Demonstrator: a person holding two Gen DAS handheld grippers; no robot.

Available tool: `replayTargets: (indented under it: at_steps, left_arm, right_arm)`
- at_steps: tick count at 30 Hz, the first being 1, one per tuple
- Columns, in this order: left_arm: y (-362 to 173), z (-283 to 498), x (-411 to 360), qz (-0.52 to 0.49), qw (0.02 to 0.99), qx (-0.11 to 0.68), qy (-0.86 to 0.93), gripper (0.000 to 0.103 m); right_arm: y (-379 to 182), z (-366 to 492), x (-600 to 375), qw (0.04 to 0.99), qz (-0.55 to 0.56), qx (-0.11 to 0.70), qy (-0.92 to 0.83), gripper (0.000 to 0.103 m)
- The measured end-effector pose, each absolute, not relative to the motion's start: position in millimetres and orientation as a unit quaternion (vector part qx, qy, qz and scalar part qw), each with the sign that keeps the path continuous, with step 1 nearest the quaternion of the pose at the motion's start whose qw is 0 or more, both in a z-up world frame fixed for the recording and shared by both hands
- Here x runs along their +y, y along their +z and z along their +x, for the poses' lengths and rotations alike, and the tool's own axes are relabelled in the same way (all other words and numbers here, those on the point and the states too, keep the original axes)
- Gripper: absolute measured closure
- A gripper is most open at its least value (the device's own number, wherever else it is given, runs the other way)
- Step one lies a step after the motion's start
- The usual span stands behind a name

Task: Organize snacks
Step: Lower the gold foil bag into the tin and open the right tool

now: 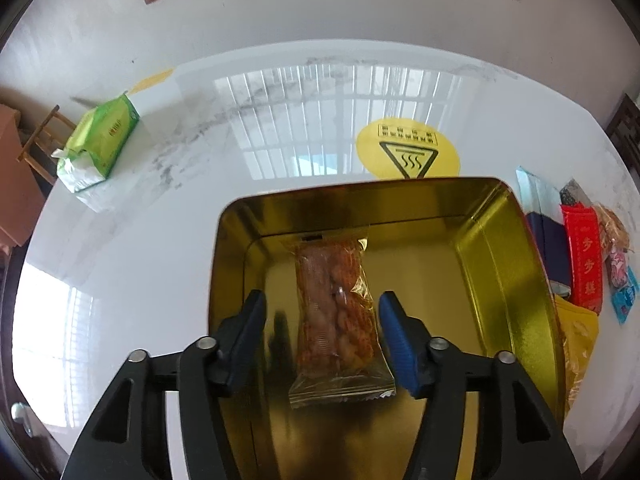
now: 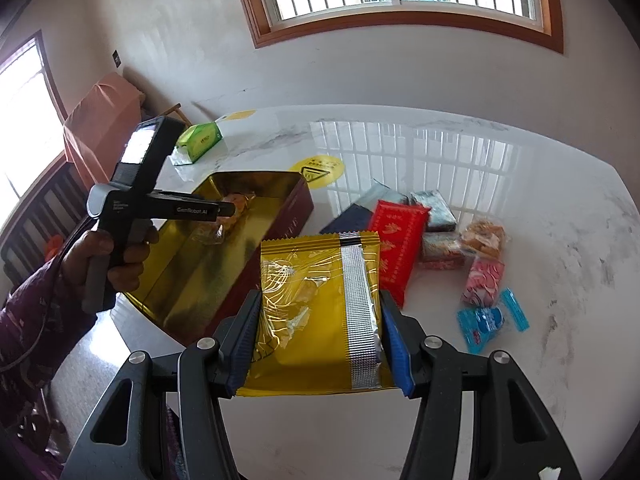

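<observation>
A clear packet of orange snack (image 1: 336,320) lies on the floor of the open gold tin (image 1: 500,264). My left gripper (image 1: 320,298) hangs over it, open, one blue pad on each side and a gap at both. In the right wrist view that left gripper (image 2: 228,210) reaches into the tin (image 2: 192,280) from the left, held by a person's hand (image 2: 120,256). My right gripper (image 2: 320,298) is shut on a yellow packet with a silver strip (image 2: 312,292), held above the table just right of the tin.
Loose snacks lie right of the tin: a red packet (image 2: 400,236), a pink one (image 2: 484,280), a blue one (image 2: 488,320) and several more. A green tissue pack (image 1: 100,144) sits at the far left of the white marble table (image 1: 240,140). A yellow warning sticker (image 1: 408,152) lies behind the tin.
</observation>
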State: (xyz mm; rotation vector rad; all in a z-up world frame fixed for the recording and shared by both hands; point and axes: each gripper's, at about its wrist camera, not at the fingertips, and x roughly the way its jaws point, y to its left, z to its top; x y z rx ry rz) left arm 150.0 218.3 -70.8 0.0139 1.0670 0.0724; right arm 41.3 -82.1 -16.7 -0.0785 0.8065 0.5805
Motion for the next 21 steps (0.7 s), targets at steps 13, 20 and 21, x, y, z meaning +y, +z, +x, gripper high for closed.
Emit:
replayTargets:
  at_steps: [13, 20, 21]
  left_arm:
    - [-30.3, 72.0, 252.8, -0.122, 0.885, 0.449, 0.013, 0.032]
    - [-20.3, -7.7, 272.7, -0.156, 0.900, 0.396, 0.089, 0.030]
    - [-23.3, -17.5, 275.0, -0.160, 0.899, 0.398, 0.092, 0.030]
  right_arm:
    - [-19.0, 93.7, 17.4, 0.844, -0.029, 0.401, 0.354, 0.050]
    - [-50.0, 136.1, 70.3, 0.831, -0.036, 0.442, 0.336, 0.049]
    - [-53.2, 138.7, 76.0, 0.829, -0.036, 0.447, 0.334, 0.049]
